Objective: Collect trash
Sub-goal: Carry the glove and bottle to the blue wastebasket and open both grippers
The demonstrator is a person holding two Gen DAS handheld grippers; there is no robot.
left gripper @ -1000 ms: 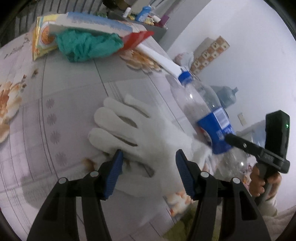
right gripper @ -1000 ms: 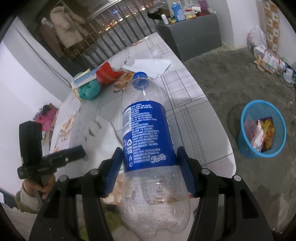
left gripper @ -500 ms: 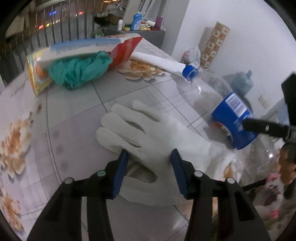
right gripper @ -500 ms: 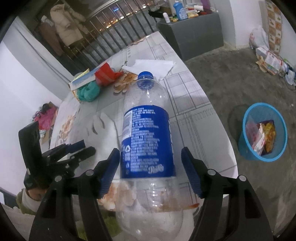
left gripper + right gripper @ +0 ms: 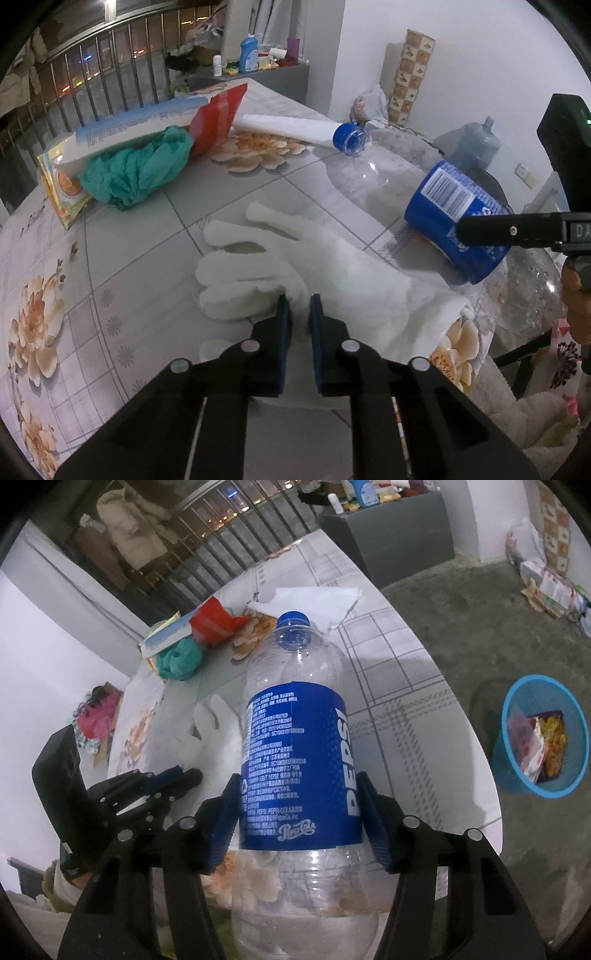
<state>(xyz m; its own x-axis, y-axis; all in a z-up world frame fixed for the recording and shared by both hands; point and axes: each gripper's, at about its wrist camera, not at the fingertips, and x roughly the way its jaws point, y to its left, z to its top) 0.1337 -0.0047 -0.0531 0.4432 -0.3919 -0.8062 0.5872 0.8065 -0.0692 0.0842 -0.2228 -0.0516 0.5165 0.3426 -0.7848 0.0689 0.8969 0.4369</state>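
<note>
With my left gripper (image 5: 298,301) I am closing the fingers on the white glove (image 5: 321,273). A fold of the cloth near the palm is already pinched between the blue pads, and the gap is almost gone. To do this step well, I think I should finish the squeeze before I lift, and lift slowly, because a soft glove can slip out if only a thin fold is caught. It lies flat on the table (image 5: 122,258), just beside the bottle.

My right gripper (image 5: 299,812) has its fingers set wide around the plastic bottle (image 5: 295,738), and they are closing; both pads press on the blue label, so I judge the grip is good there. I would not squeeze much more, since an empty bottle dents easily.

The bottle's long axis runs away from my right hand, with the blue cap (image 5: 293,620) pointing to the far side of the table and the base toward me. The glove's fingers point away from the left gripper, its cuff toward the bottle.

The blue basket (image 5: 543,738) stands on the floor, well apart to the right.
</note>
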